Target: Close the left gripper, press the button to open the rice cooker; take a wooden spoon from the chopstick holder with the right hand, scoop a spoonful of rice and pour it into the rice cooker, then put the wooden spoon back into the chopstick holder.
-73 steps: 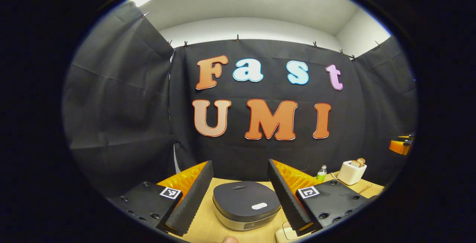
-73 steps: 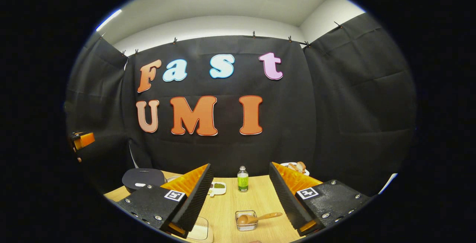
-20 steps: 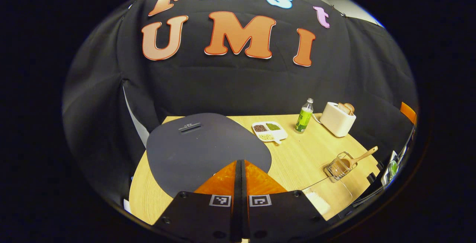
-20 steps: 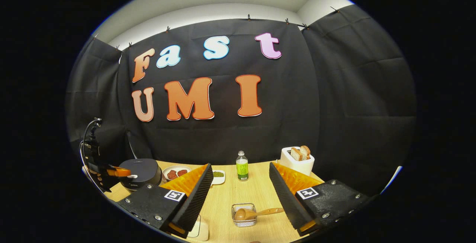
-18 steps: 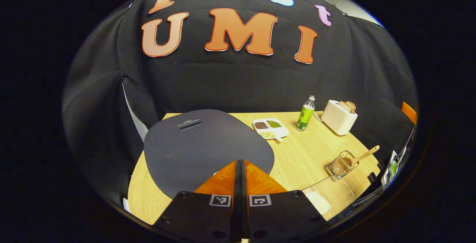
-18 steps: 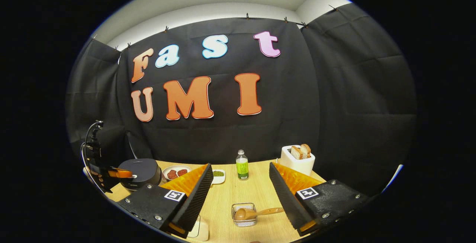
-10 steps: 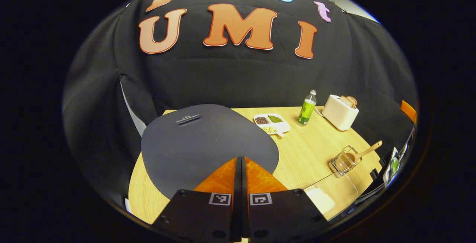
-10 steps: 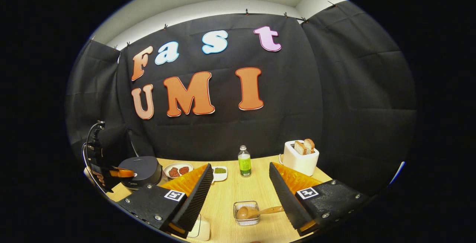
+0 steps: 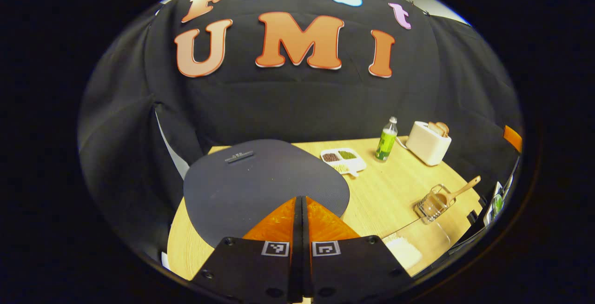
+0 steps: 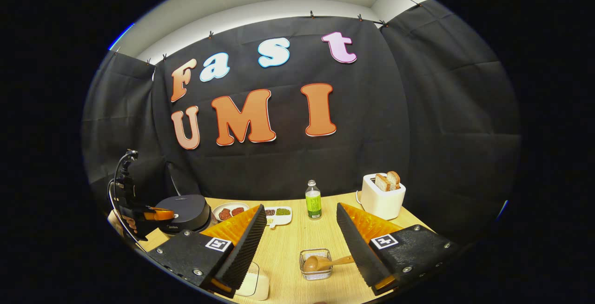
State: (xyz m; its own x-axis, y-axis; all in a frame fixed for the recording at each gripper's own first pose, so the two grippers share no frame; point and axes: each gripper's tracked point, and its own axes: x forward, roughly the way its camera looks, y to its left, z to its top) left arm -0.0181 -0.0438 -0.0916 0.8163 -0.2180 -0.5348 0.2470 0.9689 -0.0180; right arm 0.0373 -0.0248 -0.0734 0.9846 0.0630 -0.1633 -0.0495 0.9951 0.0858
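In the right gripper view the rice cooker (image 10: 186,212) sits on the table (image 10: 297,243) at lower left, the left tongs (image 10: 160,214) over its near edge. Right of it along the back lie a plate (image 10: 230,211), a divided tray (image 10: 279,214), a bottle (image 10: 313,200) and a toaster (image 10: 382,196) with bread in it. At the frame's bottom centre the chopstick holder (image 10: 316,264) holds the wooden spoon (image 10: 325,262), between the right tongs (image 10: 302,241); a box of rice (image 10: 254,285) lies lower left of it.
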